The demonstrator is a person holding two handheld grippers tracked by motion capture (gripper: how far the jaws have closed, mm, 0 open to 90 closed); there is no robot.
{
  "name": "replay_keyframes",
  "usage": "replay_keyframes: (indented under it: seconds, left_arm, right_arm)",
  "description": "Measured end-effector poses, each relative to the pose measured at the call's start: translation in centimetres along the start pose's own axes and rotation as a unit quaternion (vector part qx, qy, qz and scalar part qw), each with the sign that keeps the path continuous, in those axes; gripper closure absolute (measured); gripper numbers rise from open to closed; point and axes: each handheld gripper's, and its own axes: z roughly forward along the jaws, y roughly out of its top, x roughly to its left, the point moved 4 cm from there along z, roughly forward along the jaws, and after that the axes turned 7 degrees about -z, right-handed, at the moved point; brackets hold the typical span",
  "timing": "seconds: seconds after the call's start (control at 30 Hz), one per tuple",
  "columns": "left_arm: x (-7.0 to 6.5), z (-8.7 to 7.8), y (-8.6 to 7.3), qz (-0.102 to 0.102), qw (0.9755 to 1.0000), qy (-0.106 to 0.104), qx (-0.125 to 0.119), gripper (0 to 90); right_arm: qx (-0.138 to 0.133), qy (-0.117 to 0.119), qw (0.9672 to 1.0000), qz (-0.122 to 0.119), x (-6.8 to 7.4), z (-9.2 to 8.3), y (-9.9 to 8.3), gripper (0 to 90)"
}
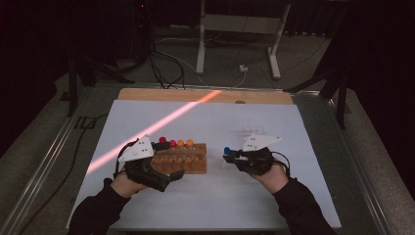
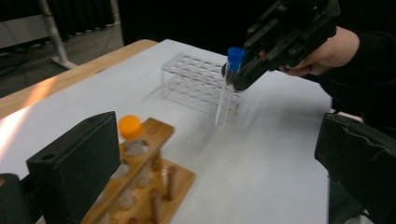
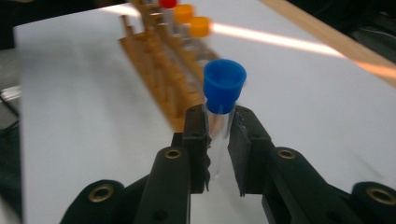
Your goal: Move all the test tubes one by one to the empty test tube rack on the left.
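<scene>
The tube, blue-capped and clear, is pinched just under its cap by the right tool and hangs upright above the surface, between the wooden rack and the clear rack. To seat it well, I judge it should stay vertical and travel to the clear rack, with its tip lined over one hole before it goes down, and the pinch eased only once it stands supported. The left tool is spread wide around the end of the wooden rack, holding nothing, and had best steady that rack.
</scene>
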Motion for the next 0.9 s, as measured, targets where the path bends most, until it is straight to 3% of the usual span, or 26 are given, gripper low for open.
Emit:
replay_keyframes:
  seconds: [0.13, 0.47, 0.67, 0.9]
  left_arm:
    - [-0.9, 0.5, 0.1, 0.003, 0.9999, -0.016, 0.001, 1.2]
    - [-2.0, 1.9, -0.3, 0.001, 0.9996, -0.028, 0.008, 4.9]
    - [-2.5, 2.4, -0.6, 0.003, 0.9992, -0.038, 0.006, 20.6]
    - [-3.2, 3.5, -1.1, 0.012, 0.9987, -0.046, 0.017, 46.3]
  right_arm:
    - [0.003, 0.025, 0.9996, -0.013, 1.8, 0.5, 0.3, 77.4]
    - [0.006, 0.075, 0.9963, -0.040, 4.9, 2.1, 1.2, 77.4]
    - [0.007, 0.093, 0.9944, -0.050, 6.0, 2.8, 1.5, 77.4]
    - [0.004, 0.096, 0.9939, -0.054, 6.5, 3.0, 1.7, 77.4]
